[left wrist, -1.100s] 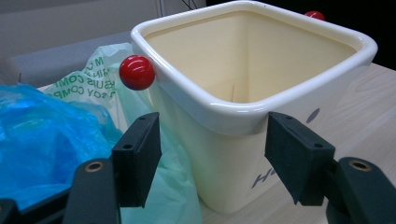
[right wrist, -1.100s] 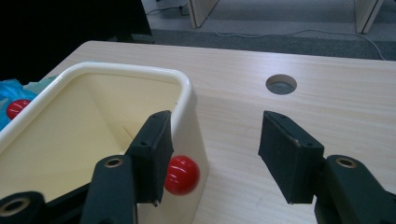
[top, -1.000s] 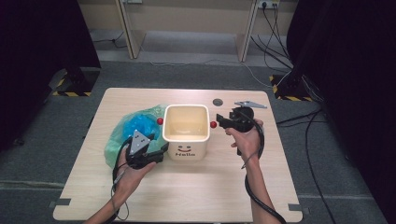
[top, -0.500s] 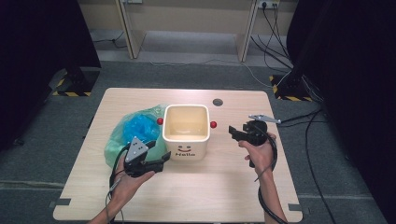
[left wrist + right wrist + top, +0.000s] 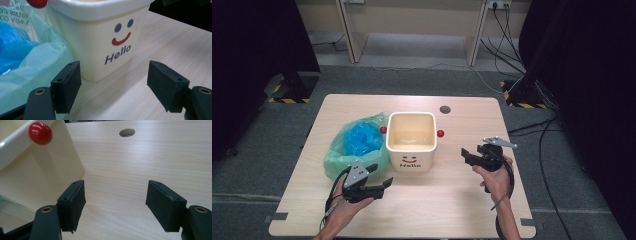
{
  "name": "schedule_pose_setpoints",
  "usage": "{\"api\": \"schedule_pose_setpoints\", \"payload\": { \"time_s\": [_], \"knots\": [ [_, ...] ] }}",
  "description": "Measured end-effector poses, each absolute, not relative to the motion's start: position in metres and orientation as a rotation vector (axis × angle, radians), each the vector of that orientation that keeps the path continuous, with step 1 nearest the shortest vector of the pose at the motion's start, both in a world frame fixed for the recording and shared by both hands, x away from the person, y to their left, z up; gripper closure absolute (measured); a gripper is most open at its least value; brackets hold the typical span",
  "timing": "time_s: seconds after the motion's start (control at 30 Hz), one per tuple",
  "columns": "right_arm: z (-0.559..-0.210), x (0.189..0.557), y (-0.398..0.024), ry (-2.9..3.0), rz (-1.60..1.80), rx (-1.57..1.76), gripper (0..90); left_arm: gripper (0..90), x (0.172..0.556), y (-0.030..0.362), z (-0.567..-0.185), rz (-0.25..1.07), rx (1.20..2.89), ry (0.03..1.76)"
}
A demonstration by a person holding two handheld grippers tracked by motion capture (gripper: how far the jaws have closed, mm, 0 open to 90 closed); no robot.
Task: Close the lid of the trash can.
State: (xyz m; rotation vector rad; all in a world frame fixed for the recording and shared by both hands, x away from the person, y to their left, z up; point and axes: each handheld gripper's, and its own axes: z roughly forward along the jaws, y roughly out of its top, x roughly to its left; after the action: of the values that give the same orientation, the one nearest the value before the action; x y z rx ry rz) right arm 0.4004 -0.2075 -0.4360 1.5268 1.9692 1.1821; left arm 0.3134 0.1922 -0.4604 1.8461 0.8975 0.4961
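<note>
A cream bin (image 5: 411, 141) with a smiley face and "Hello" on its front stands mid-table, with a red knob (image 5: 440, 133) on each side. My left gripper (image 5: 381, 176) hovers at its near-left corner, open; its jaws have just been opening with nothing between them. In the left gripper view the jaws of the gripper (image 5: 113, 68) frame the bin's front (image 5: 100, 37) from a short way off. My right gripper (image 5: 466, 156) hangs right of the bin, open and empty, its jaws still widening. The right gripper view shows the gripper (image 5: 116, 186) over bare wood, beside the bin wall (image 5: 37, 177) and knob (image 5: 40, 133).
A green plastic bag (image 5: 354, 145) with blue material inside lies against the bin's left side, close to my left gripper. A round cable hole (image 5: 445, 109) sits in the table near the far edge. Bare wood (image 5: 437, 200) stretches along the near edge between my hands.
Both grippers have drawn back from the bin toward the near edge and sunk lower. The right one also shifted rightward, away from the red knob. Both sets of jaws stand wider.
</note>
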Motion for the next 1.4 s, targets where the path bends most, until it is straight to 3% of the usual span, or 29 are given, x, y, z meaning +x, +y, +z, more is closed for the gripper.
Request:
{"api": "schedule_pose_setpoints", "payload": {
  "time_s": [0.97,1.4],
  "knots": [
    [-0.472,0.367,-0.205,2.066,1.133,1.493,28.2,26.7,0.306,0.196,-0.489,0.476,1.901,0.890],
    [-0.484,0.352,-0.207,2.106,1.106,1.490,16.6,26.7,0.309,0.202,-0.492,0.491,1.900,0.919]
  ]
}}
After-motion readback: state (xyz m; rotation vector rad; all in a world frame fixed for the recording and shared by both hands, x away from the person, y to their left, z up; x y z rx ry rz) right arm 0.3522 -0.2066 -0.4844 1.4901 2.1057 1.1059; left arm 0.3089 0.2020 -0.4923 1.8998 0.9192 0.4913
